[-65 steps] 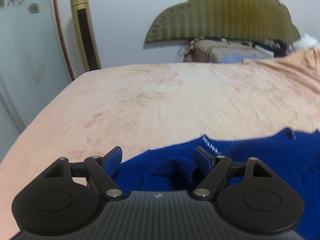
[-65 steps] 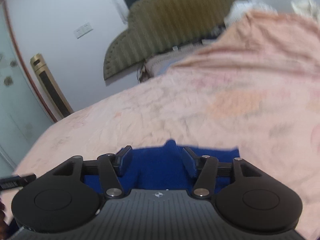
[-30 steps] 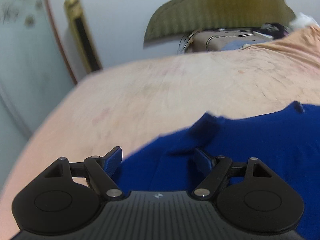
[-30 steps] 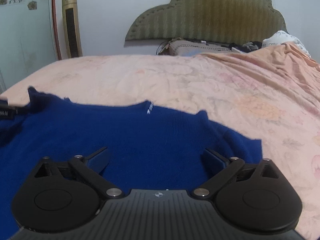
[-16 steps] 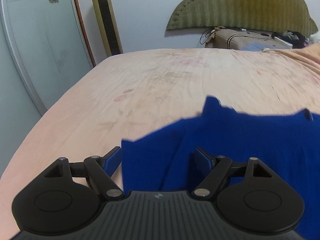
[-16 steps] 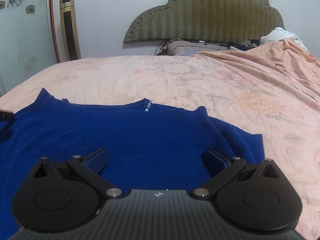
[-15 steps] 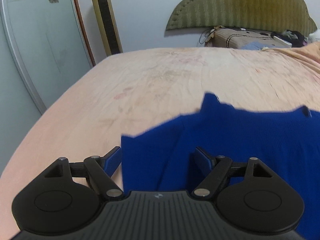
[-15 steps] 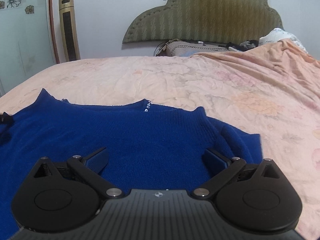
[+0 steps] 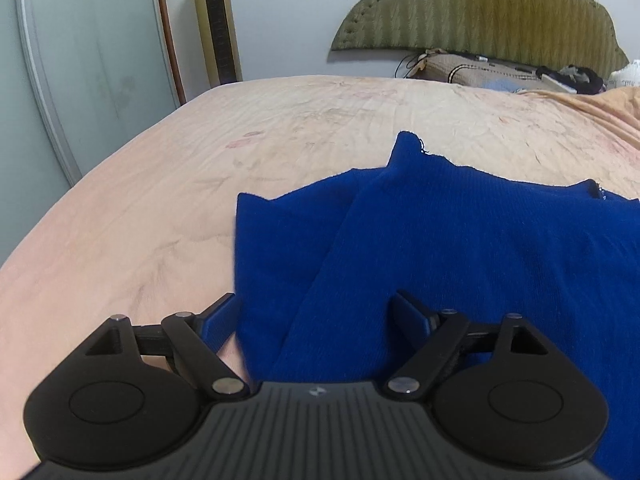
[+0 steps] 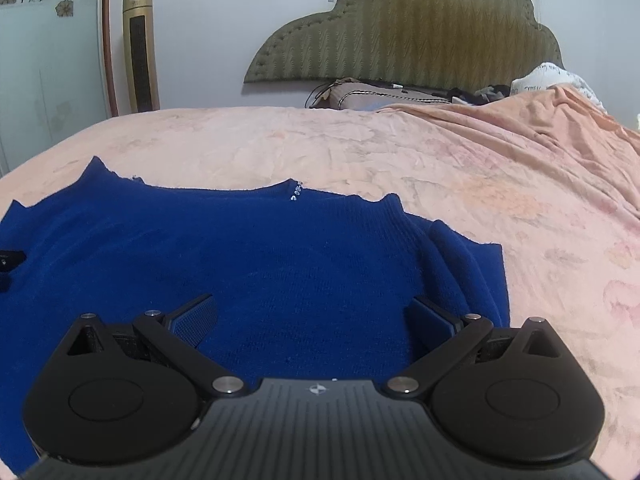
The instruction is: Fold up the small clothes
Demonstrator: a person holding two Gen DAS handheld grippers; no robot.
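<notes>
A blue knitted sweater lies spread flat on the peach bed sheet, its collar with small sparkling stones facing away. In the left wrist view the sweater shows its left sleeve folded along the body. My left gripper hovers over that sleeve; its jaws are opening and the pads stand clear of the cloth between them. My right gripper stands wide open over the sweater's right half, near the right sleeve. A bit of the left gripper shows at that view's left edge.
The padded olive headboard and a pillow stand at the far end. A rumpled peach blanket rises at the right. A gold tower fan and a glass door stand beyond the bed's left edge.
The sweater, bunched up earlier, now lies flat. My left gripper has rolled level and shifted left over the sleeve. The right gripper's jaws have widened and it has crept forward.
</notes>
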